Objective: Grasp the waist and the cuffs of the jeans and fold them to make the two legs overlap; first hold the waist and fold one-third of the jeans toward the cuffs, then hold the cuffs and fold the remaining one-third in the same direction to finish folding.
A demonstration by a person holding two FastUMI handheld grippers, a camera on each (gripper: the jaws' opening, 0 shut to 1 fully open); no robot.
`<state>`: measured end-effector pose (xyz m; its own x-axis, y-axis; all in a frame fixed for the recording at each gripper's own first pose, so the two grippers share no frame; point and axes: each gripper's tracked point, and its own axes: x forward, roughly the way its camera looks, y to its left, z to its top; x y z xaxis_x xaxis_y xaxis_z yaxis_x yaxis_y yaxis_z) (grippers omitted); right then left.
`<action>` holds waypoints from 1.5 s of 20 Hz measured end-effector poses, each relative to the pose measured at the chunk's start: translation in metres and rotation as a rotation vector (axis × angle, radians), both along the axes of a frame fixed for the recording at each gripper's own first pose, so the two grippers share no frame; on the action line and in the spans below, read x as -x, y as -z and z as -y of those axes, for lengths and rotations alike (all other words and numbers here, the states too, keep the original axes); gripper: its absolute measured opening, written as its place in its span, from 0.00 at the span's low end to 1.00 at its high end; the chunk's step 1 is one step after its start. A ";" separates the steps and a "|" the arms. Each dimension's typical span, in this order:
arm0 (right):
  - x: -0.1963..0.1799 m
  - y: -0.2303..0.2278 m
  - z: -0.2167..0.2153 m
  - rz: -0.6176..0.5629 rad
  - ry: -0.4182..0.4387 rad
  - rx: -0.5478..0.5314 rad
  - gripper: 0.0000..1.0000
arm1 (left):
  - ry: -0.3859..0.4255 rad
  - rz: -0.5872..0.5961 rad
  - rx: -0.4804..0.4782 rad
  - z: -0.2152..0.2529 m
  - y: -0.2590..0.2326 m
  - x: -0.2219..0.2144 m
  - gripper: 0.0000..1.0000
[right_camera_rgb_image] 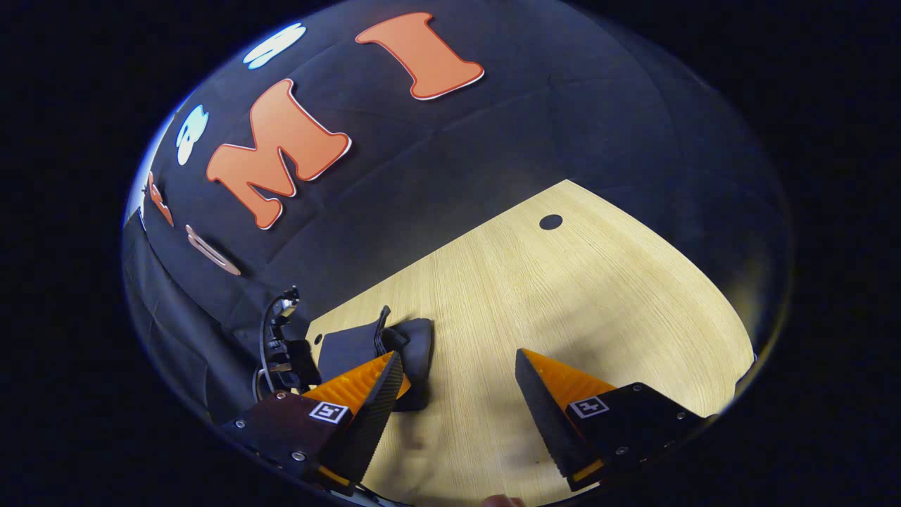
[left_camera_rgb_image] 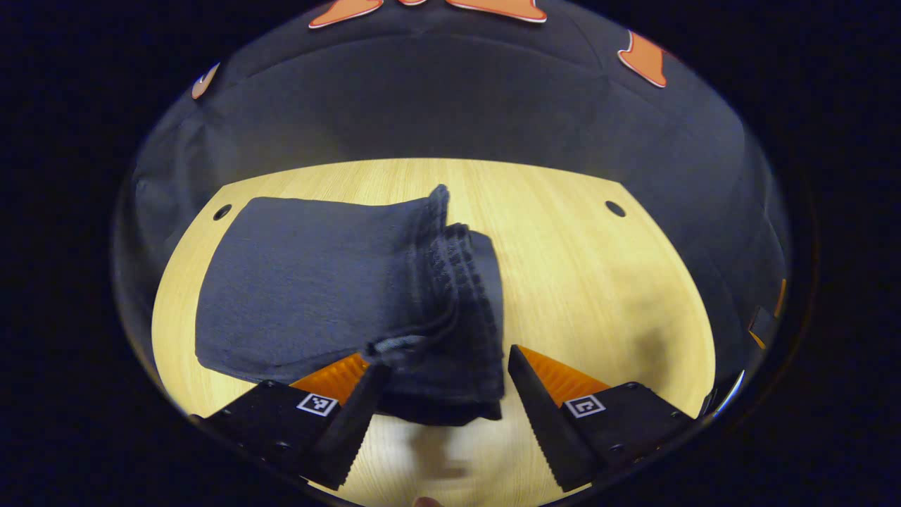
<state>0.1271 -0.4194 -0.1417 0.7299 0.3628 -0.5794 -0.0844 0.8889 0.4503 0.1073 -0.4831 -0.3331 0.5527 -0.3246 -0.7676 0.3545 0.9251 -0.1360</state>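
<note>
Jeans: one pair of dark jeans (left_camera_rgb_image: 317,296) lies folded in a compact bundle on the left part of the wooden counter (left_camera_rgb_image: 598,282); in the right gripper view the same bundle (right_camera_rgb_image: 366,345) sits at the counter's left, near the wall cloth.
Layers: several stacked fabric edges with stitched hems show at the bundle's right side, just ahead of the left hand-held gripper.
Left hand-held gripper: the left hand-held gripper (left_camera_rgb_image: 447,394) is released, its jaws spread wide on either side of the bundle's near right corner, with no pinch on the cloth.
Right hand-held gripper: the right hand-held gripper (right_camera_rgb_image: 457,401) is released too, jaws wide over bare counter (right_camera_rgb_image: 598,296), to the right of the jeans.
Stage: judging by the stacked layers, the folds look done or nearly done.
Doing it well: if a tidy-up is needed, the stacked hems at the right edge should be taken together so no layer slips, then laid flush; otherwise the hand-held grippers should lift clear without catching the top layer.
Count: one pair of jeans, two hand-held grippers, one counter, two round holes in the counter's far corners, one (left_camera_rgb_image: 615,208) at far right.
</note>
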 end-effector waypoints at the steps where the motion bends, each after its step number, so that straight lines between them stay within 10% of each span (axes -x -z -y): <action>1: 0.002 -0.003 -0.001 0.003 -0.004 0.001 0.98 | 0.005 -0.033 0.084 0.009 -0.011 0.012 0.99; 4: 0.006 -0.021 -0.008 0.051 -0.020 0.041 0.98 | 0.013 0.001 0.242 0.012 -0.066 0.028 0.99; 18: 0.070 -0.167 -0.103 0.499 0.027 0.156 0.98 | -0.031 0.722 0.238 -0.177 -0.336 0.019 0.97; 30: 0.119 -0.191 -0.173 0.672 -0.037 0.192 0.97 | -0.239 0.836 0.236 -0.295 -0.368 0.027 0.97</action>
<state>0.0078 -0.2465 0.0494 0.9417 0.3304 -0.0630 -0.3210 0.9388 0.1253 0.0800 -0.1883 0.0344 0.9737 -0.2275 -0.0130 0.2246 0.9676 -0.1158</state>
